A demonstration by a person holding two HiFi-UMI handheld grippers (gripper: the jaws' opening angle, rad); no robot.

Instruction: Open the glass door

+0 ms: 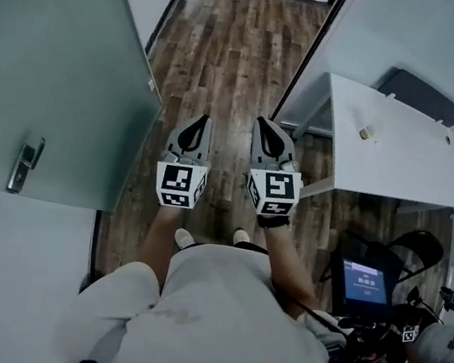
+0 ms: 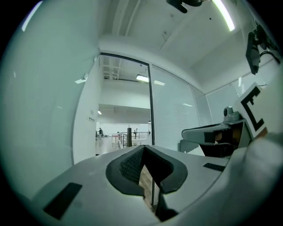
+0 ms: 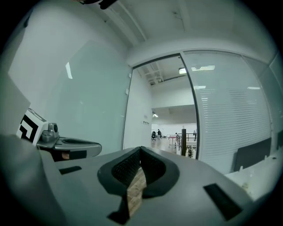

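Wood-floored doorway, glass door (image 1: 57,62) open at left, left gripper (image 1: 204,119) and right gripper (image 1: 259,122) just beside it, jaws closed, empty

I see wood floor (image 1: 231,56) ahead, white table (image 1: 419,165) on the right, small roll (image 1: 367,133) near its left end, lit screen (image 1: 361,282) just beside black chair (image 1: 420,246).

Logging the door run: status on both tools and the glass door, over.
Left tool shut, empty. Right tool shut, empty. Glass door stands open at left, handle apart from both. Doorway ahead unblocked.
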